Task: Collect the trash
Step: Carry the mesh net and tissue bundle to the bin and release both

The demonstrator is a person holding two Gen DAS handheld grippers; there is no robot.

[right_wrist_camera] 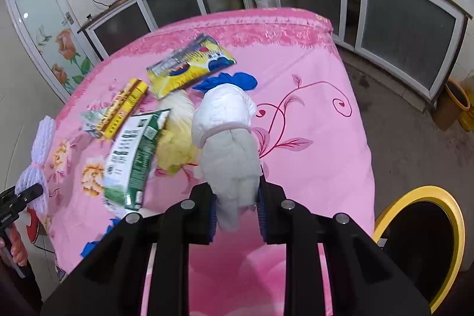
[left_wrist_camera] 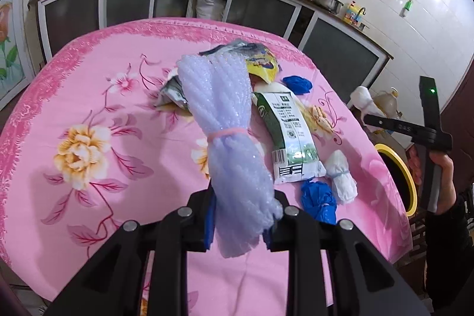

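My left gripper [left_wrist_camera: 241, 215] is shut on the lower end of a lavender foam-net bundle [left_wrist_camera: 225, 123] tied with a pink band, and holds it above the pink flowered tablecloth [left_wrist_camera: 89, 96]. My right gripper [right_wrist_camera: 237, 209] is shut on a white bundle [right_wrist_camera: 225, 138], also banded in pink and lifted off the cloth. On the table lie a green-and-white packet [right_wrist_camera: 133, 156], a yellow snack bag [right_wrist_camera: 189, 64], a yellow-red box [right_wrist_camera: 124, 105], a crumpled yellow bag [right_wrist_camera: 177, 144], blue bags [left_wrist_camera: 318, 202] and a small white bundle [left_wrist_camera: 340, 176].
A dark bin with a yellow rim [right_wrist_camera: 444, 197] stands on the floor off the table's right edge. Glass-fronted cabinets [right_wrist_camera: 408, 28] run along the far walls. A person's hand [left_wrist_camera: 441, 171] grips the right tool's handle.
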